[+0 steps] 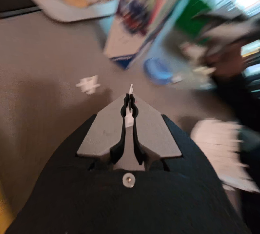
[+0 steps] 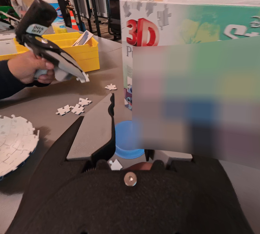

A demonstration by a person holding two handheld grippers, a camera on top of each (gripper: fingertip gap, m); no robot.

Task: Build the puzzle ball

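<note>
Grey worktop carries everything. Left gripper has its jaws pinched tight on one white puzzle piece, held clear of the surface. Right gripper stands with jaws wide apart, empty, over a blue cup. Best carried edge-on to the part-built ball shell, a white, jagged-rimmed dome lying near the loose pieces, tab lined to its notch before pressing level.

Each gripper has a black textured body, flat grey fingers, a silver screw; the person wears a dark sleeve.
</note>
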